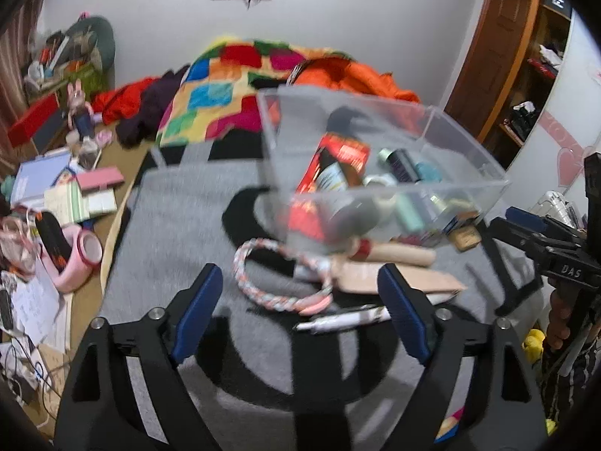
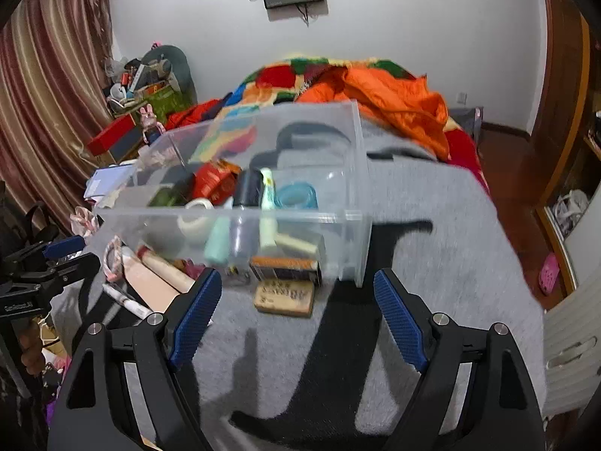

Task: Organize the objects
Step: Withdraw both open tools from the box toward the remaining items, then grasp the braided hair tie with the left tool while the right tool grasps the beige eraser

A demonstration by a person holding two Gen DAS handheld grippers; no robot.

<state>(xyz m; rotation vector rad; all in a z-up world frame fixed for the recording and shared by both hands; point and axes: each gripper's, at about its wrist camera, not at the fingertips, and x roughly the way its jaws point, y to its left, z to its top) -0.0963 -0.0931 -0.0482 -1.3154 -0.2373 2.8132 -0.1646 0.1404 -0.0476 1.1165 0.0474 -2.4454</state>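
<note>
A clear plastic box (image 1: 454, 150) stands on the grey blanket, holding a red-labelled can (image 1: 338, 165), small bottles and a tape roll. In front of it lie a braided pink-and-white ring (image 1: 244, 259), a wooden roller (image 1: 402, 255) and a white pen (image 1: 345, 322). My left gripper (image 1: 300, 315) hovers open just short of the ring and the pen, with nothing between its pads. In the right wrist view the clear plastic box (image 2: 357, 173) sits ahead, with a tan block (image 2: 284, 297) in front of it. My right gripper (image 2: 296, 312) is open and empty, just short of that block.
The grey blanket (image 2: 432, 263) covers the bed, with a patchwork quilt (image 1: 225, 86) and an orange jacket (image 2: 394, 101) behind. A cluttered desk at the left holds books and a pink tape roll (image 1: 84, 259). A wooden wardrobe (image 1: 499, 56) stands at the right.
</note>
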